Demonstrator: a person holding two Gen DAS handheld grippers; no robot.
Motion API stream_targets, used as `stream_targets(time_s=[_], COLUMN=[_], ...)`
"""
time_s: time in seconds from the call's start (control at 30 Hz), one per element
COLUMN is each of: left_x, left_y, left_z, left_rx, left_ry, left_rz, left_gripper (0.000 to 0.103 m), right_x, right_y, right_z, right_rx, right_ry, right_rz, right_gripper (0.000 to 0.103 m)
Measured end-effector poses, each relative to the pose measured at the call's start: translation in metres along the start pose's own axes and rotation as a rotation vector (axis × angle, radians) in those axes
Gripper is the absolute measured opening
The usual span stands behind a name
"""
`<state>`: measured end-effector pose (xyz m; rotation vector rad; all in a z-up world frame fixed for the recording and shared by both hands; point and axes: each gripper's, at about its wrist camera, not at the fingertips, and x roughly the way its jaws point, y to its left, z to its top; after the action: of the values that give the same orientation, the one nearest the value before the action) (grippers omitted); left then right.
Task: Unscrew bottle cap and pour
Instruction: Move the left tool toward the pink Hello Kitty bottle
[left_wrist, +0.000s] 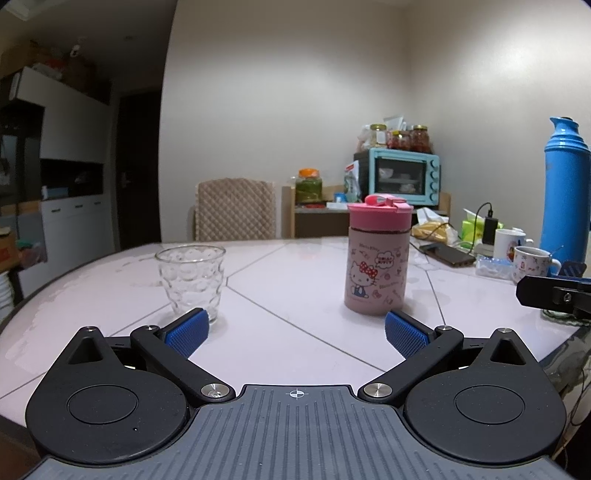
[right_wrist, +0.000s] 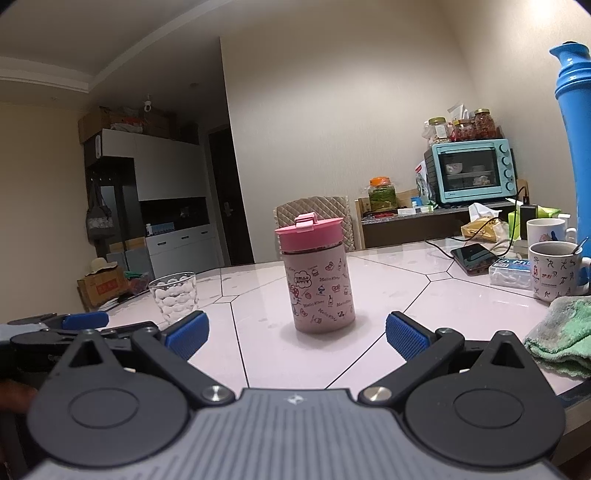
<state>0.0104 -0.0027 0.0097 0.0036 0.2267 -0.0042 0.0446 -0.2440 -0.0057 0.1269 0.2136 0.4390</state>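
A pink cartoon-print bottle (left_wrist: 376, 266) (right_wrist: 319, 284) stands upright on the pale tiled table (left_wrist: 295, 332) (right_wrist: 295, 354), its pink screw cap (left_wrist: 380, 212) (right_wrist: 310, 234) on. An empty dimpled glass (left_wrist: 191, 280) (right_wrist: 174, 295) stands to its left. My left gripper (left_wrist: 295, 328) is open near the table's front edge, the glass just beyond its left finger and the bottle beyond its right finger. My right gripper (right_wrist: 295, 328) is open, with the bottle a short way ahead between its fingers. Neither holds anything.
A tall blue thermos (left_wrist: 565, 192) (right_wrist: 576, 147), two mugs (right_wrist: 554, 269), a phone on a cable (right_wrist: 474, 256) and a green cloth (right_wrist: 561, 332) crowd the table's right side. A quilted chair (left_wrist: 236, 210) and a teal oven (left_wrist: 406, 177) stand behind the table.
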Motion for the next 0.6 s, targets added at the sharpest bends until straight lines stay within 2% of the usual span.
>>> stream_targets(time_s=[0.6], left_x=[0.032], left_y=[0.003], left_z=[0.005], left_rx=[0.003], left_ry=[0.031], left_rz=[-0.080], left_gripper=[0.103], right_x=[0.023], right_y=[-0.008], right_z=[0.014], right_rx=[0.004], right_ry=[-0.001], right_rz=[-0.005], right_gripper=[0.103])
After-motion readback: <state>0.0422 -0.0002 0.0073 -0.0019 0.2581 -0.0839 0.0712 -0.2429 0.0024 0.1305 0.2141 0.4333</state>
